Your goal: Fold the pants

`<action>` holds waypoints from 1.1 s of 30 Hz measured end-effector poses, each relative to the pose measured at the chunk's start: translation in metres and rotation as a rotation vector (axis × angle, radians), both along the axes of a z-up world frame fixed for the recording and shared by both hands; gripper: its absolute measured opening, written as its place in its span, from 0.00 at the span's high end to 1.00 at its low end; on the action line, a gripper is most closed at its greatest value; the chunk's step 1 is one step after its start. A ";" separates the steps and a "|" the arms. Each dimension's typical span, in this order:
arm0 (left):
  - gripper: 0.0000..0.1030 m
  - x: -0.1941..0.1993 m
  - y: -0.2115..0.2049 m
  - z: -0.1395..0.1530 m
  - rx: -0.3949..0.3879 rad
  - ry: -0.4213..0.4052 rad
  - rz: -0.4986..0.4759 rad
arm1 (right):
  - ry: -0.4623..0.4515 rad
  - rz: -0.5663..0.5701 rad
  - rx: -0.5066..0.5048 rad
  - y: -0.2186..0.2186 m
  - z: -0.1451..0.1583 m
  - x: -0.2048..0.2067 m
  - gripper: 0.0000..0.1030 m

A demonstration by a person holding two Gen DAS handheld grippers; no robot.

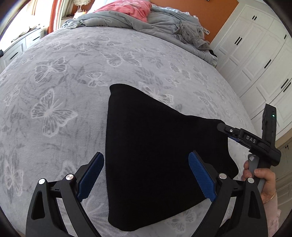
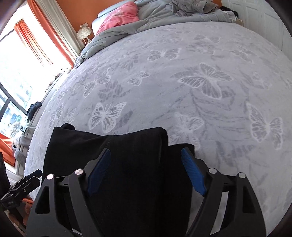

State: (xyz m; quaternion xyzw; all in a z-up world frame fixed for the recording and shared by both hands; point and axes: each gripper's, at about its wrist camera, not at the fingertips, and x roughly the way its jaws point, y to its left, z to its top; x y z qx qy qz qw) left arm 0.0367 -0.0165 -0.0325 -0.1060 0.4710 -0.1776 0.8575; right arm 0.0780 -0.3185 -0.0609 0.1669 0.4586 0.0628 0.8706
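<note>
pants [image 1: 160, 156] sit near our edge of the bed [image 1: 73, 76], already folded down into a compact black bundle on the grey butterfly blanket, so we reckon most of the folding is done and we're at the tidy-up or last-fold stage. our left gripper [image 1: 147, 175] hangs above the near part of the bundle with its blue pads [image 1: 200, 178] spread wide, one pad out over the blanket by the bundle's left edge and the other over the dark cloth, gripping nothing. makes sense to us: wide fingers let us straddle an edge before we commit. our right gripper [image 2: 146, 171] is also spread wide in its own view, straddling the fabric with the cloth running between the pads, and nothing looks pinched. from the left view its tip [image 1: 221, 126] sits right at the bundle's far right corner, probably because that corner is the handle for the next fold, though we can't tell from there if it touches the cloth. the fabric is black enough that layers and seams mostly vanish, so picking the right layer could go wrong. the rumpled grey duvet [image 1: 113, 20] and pink pillow [image 1: 133, 9] stay bunched up at the head end, well apart from the pants, which leaves us a flat open patch to work on.
</note>
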 end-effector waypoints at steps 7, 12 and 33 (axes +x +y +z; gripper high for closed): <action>0.11 0.010 -0.011 -0.006 0.054 -0.021 -0.011 | -0.192 0.045 -0.055 0.009 0.057 -0.006 0.79; 0.11 0.018 -0.016 -0.014 0.099 -0.019 -0.004 | 0.075 0.012 -0.056 -0.009 -0.003 0.005 0.73; 0.11 -0.012 -0.021 -0.010 0.134 -0.039 -0.034 | 0.078 0.132 -0.066 0.017 -0.011 -0.109 0.69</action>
